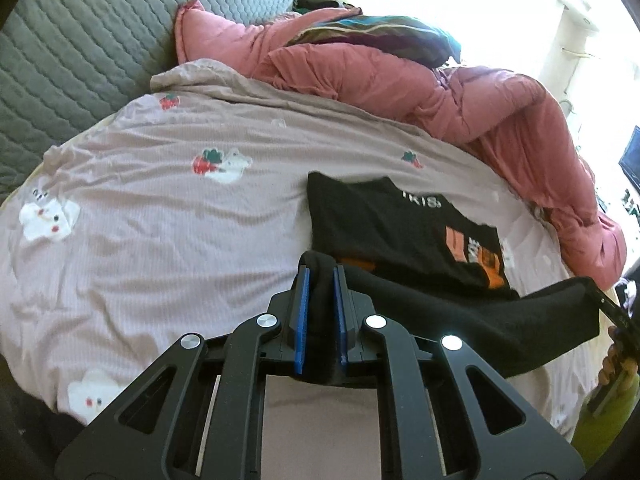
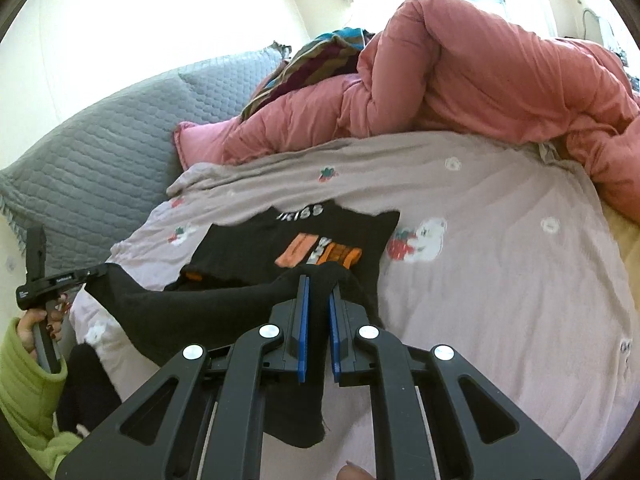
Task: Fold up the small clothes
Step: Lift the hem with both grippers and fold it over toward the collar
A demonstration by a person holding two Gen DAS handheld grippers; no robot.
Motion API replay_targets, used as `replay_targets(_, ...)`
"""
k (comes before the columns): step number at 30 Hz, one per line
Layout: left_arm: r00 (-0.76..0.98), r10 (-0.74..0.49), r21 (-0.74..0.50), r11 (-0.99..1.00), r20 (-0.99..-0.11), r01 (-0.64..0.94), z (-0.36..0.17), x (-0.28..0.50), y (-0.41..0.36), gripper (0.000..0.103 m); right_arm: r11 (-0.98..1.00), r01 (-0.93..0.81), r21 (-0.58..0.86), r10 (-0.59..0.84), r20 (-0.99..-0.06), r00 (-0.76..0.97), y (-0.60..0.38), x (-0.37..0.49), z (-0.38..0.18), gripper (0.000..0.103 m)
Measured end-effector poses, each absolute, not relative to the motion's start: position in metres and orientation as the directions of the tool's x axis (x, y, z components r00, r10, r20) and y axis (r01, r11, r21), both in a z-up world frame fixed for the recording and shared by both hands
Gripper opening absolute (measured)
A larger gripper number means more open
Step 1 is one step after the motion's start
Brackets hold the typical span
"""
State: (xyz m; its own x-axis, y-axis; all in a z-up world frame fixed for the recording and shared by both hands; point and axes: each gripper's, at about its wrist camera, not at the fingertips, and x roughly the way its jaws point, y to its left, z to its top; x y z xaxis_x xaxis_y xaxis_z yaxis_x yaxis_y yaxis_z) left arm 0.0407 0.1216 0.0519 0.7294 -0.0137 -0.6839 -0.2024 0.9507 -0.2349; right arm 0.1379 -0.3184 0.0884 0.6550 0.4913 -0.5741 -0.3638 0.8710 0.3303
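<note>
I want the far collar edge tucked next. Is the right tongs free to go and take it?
Probably not yet: the right tongs are shut on the near hem of the black shirt, as are the left tongs. Nothing else blocks the way.

sheet [image 1: 168, 216]: pale pink, strawberry and white animal prints, spread over near bed | duvet [image 2: 480, 76]: pink, bunched along far edge | cover [image 1: 80, 48]: grey quilted, far left | striped cloth [image 1: 372, 36]: teal, maroon, tan, on duvet's far side | wall [image 2: 160, 8]: cream
</note>
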Motion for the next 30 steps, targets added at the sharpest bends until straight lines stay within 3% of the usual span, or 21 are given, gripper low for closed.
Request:
replay_targets(15, 0.725, 0.061, -0.16, 0.959, -0.686, -0.232, 0.052, 0.124, 0.129, 0.005, 0.892, -0.288, 0.347, 0.448, -0.603, 0.66, -0.309, 0.214, 0.076, 0.008)
replay_targets(30, 0.695, 0.077, -0.166, 0.947, -0.715, -0.276, -0.001, 0.174, 0.14, 0.007, 0.935, -0.159, 0.317, 0.348, -0.727, 0.592, -0.297, 0.26, 0.015, 0.008)
